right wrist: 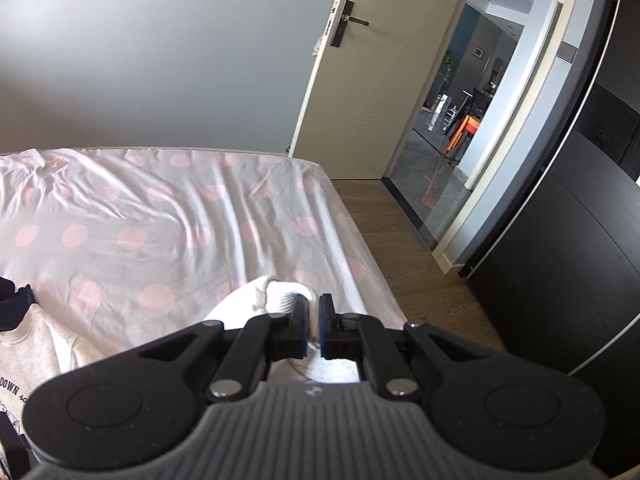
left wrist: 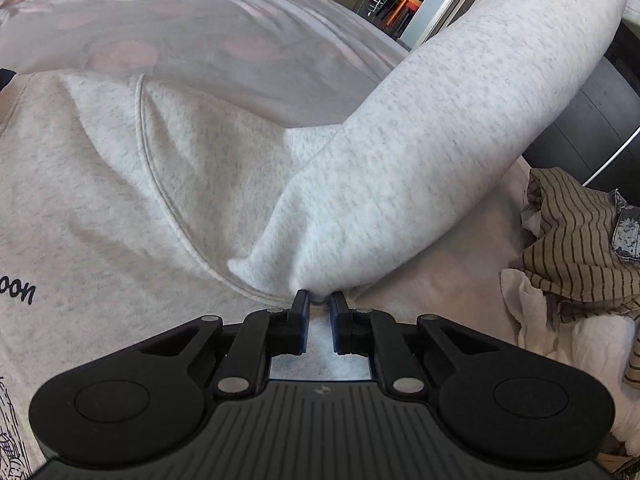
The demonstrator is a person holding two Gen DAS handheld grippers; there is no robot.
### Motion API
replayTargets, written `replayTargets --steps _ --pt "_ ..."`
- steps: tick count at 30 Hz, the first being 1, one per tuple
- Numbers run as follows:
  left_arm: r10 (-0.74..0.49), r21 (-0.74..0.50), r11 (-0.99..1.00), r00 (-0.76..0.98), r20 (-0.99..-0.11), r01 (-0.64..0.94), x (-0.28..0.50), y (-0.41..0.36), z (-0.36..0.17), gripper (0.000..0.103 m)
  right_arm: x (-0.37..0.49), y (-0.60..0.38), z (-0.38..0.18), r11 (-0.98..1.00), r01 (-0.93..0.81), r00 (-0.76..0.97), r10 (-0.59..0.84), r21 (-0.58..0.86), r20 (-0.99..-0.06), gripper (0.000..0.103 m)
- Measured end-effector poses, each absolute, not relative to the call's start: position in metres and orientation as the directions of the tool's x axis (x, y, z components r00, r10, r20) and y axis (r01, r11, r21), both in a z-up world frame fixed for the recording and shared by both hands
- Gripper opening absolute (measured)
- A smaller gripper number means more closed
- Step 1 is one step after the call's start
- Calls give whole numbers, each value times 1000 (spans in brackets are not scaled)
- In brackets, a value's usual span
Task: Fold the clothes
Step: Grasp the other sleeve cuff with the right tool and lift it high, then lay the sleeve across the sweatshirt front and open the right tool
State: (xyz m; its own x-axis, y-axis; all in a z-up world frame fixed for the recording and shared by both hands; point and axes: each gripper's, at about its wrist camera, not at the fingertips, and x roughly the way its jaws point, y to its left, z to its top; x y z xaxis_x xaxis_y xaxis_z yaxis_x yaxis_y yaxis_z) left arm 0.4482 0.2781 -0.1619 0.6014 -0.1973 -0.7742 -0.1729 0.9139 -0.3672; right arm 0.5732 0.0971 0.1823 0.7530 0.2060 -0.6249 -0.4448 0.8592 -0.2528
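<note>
The pale heather-grey fleece sweatshirt (left wrist: 100, 200) lies spread on the bed, printed side up, with black lettering visible near its left edge in the left wrist view. Its sleeve (left wrist: 440, 140) is lifted off the bed and runs up and to the right as a raised, rounded tube of fabric.

The left gripper (left wrist: 320, 300) has its jaws nearly together, clamped on the sweatshirt fabric at the base of the sleeve, close to the curved shoulder seam (left wrist: 152, 168). A narrow strip of grey fleece shows between the black fingers.

The right gripper (right wrist: 314, 308) is likewise closed — its jaws pinch the ribbed cuff (right wrist: 280, 292) at the far end of the same sleeve, held above the bed surface.

The white bedsheet with pale pink dots (right wrist: 160, 220) covers the mattress under the garment. A heap of other clothing — including a brown-and-tan striped fabric (left wrist: 572, 240) — sits just right of the sweatshirt in the left wrist view. A beige door (right wrist: 360, 80) stands open beyond the bed's far corner.
</note>
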Motion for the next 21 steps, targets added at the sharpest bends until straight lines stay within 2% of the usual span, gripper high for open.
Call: replayTargets --steps 6,8,11,16,21 --pt "-246 -419 897 624 -741 -143 415 299 -135 8 563 107 196 859 -492 711 300 -144 -636 6" --pt "-218 -385 913 633 -743 -137 388 313 -121 9 553 117 205 848 -521 690 350 -99 -634 6" --pt "-150 -299 944 630 -762 -137 345 336 -103 11 533 142 217 817 -575 652 425 -44 -628 6" --pt "52 -121 962 602 -797 -244 266 388 -84 14 487 198 232 749 -662 575 523 17 -629 6" --pt "178 -82 913 570 -802 -401 183 446 -76 17 440 262 231 689 -721 485 581 77 -653 6"
